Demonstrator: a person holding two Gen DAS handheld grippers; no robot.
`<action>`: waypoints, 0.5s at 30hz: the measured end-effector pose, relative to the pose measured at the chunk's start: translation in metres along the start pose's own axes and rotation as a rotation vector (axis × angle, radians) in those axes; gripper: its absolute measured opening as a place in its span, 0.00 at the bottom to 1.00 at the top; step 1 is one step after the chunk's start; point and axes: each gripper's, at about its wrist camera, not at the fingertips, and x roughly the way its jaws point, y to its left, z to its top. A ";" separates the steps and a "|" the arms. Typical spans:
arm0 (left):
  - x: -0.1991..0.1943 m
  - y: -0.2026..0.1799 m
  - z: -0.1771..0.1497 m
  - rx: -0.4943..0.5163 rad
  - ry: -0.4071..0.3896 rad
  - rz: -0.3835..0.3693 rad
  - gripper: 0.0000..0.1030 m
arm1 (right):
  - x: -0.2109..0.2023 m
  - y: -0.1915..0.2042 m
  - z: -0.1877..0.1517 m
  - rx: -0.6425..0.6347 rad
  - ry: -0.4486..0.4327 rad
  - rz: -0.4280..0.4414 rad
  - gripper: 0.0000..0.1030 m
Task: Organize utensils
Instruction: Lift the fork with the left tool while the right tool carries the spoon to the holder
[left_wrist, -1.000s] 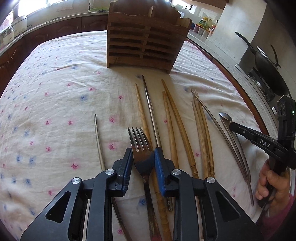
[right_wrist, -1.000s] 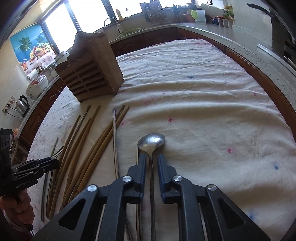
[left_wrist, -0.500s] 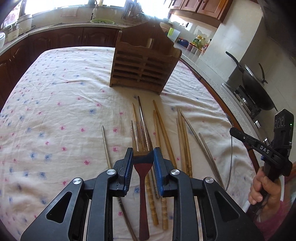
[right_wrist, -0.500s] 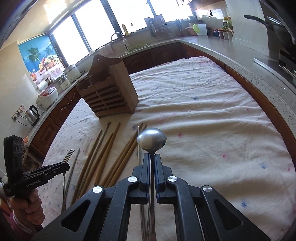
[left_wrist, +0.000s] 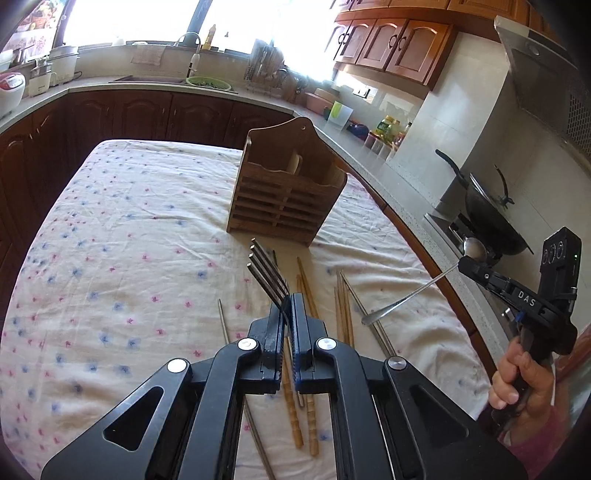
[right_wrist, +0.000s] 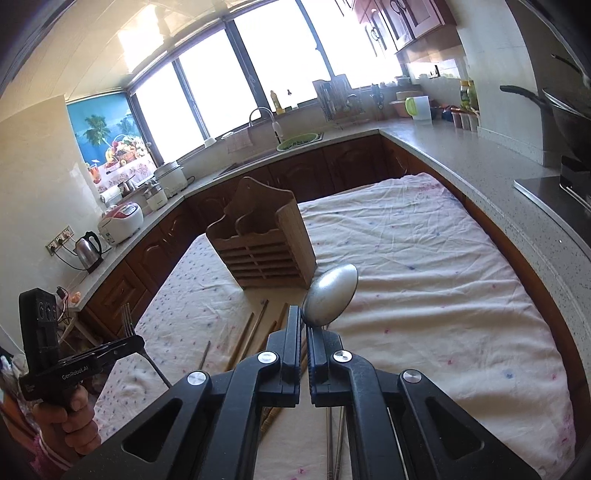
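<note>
I stand in a kitchen with dark wooden cabinets (left_wrist: 122, 114) running under a pale worktop (right_wrist: 461, 158) that wraps round three sides; bright windows (right_wrist: 229, 70) sit behind the sink (left_wrist: 147, 78), well beyond the wooden utensil holder (left_wrist: 288, 188).

The desk (left_wrist: 110, 229) fills the middle, covered by a creased white cloth sprinkled with small pink and blue flowers. The utensil holder stands upright on the cloth toward its far end, slatted front facing me.

Off to the holder's right, a black wok (left_wrist: 487, 218) rests on the stove. To its left along the worktop are a rice cooker (right_wrist: 122, 221) and a kettle (right_wrist: 88, 249).

My left tongs (left_wrist: 287, 308) are clenched on a fork (left_wrist: 267, 271), its tines raised above the cloth and pointing toward the holder's base. These jaws have just been closing, with the fork between them. My right tongs (right_wrist: 303, 325) are clenched on a spoon (right_wrist: 330, 295), its bowl lifted just in front of the holder's right corner.

On the cloth, on my side of the holder, lie bamboo chopsticks (left_wrist: 308, 291) in a loose fan, with metal chopsticks (left_wrist: 222, 319) beside them, all apart from the holder.
</note>
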 end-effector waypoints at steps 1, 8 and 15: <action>0.000 0.001 0.002 -0.002 -0.004 0.001 0.02 | 0.001 0.002 0.002 -0.002 -0.003 0.006 0.02; 0.000 0.007 0.013 -0.013 -0.024 0.002 0.02 | 0.011 0.016 0.011 -0.019 -0.015 0.039 0.02; 0.004 0.006 0.035 -0.004 -0.048 -0.006 0.02 | 0.019 0.020 0.026 -0.006 -0.039 0.061 0.02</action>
